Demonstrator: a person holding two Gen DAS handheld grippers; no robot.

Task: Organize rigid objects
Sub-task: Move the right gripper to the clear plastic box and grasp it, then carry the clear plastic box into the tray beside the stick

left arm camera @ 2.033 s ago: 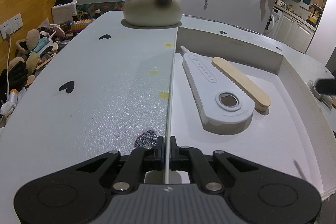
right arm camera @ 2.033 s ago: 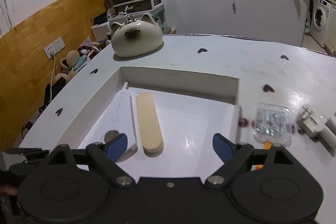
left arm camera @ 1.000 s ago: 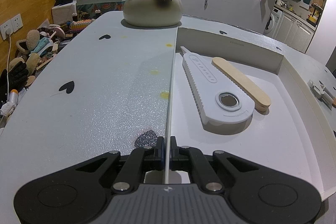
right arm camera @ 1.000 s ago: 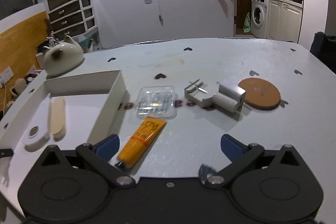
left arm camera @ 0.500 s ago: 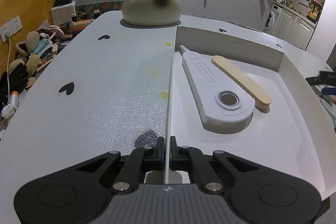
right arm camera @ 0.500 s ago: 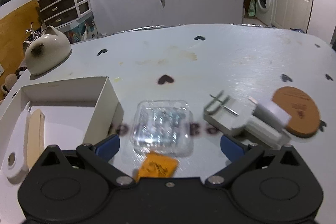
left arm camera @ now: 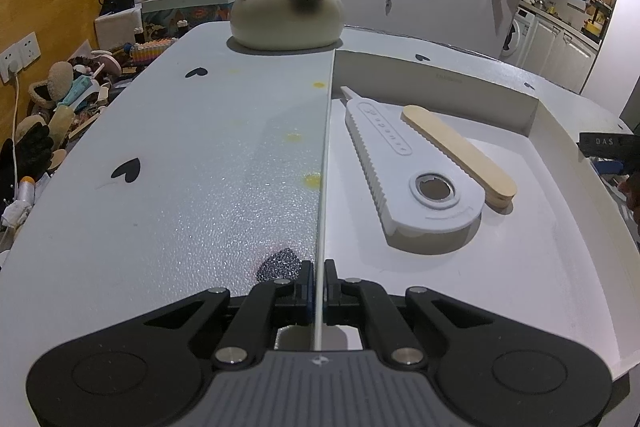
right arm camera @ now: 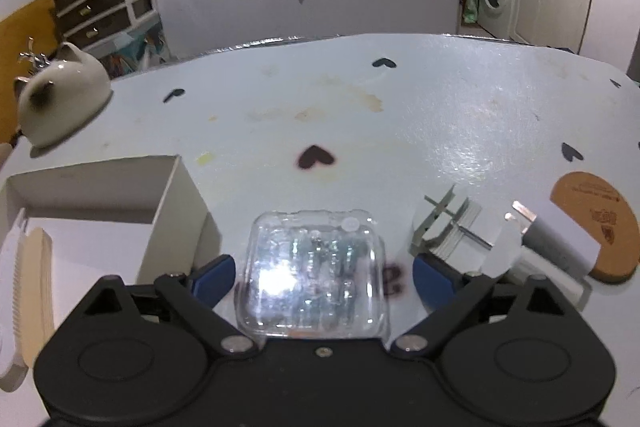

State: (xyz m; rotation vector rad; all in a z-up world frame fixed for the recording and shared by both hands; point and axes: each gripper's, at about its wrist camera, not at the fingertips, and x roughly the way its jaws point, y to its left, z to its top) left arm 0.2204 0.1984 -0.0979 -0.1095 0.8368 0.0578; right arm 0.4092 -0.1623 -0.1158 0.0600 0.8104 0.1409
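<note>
The left gripper [left arm camera: 318, 287] is pinched tight on the thin near-left wall of the shallow white cardboard box [left arm camera: 560, 147], its two black fingers meeting on the edge of that wall. Inside the box lie a flat white plastic tool with a serrated edge and a round metal inset [left arm camera: 400, 171] and, just to its right and touching it, a pale wooden stick with rounded ends [left arm camera: 456, 151]. The right gripper [right arm camera: 320, 277] stands wide, its jaws having just been closing a little, with a clear square plastic case [right arm camera: 316, 271] lying on the table between the blue pads [right arm camera: 214, 277], which do not press on it. The case sits just right of the box. Farther right are a small white plug-like block [right arm camera: 456, 231] and a round cork coaster [right arm camera: 588, 223]. Far to the left on the pale heart-dotted table [right arm camera: 400, 107] rests a cream ceramic cat-shaped pot [left arm camera: 286, 15].
</note>
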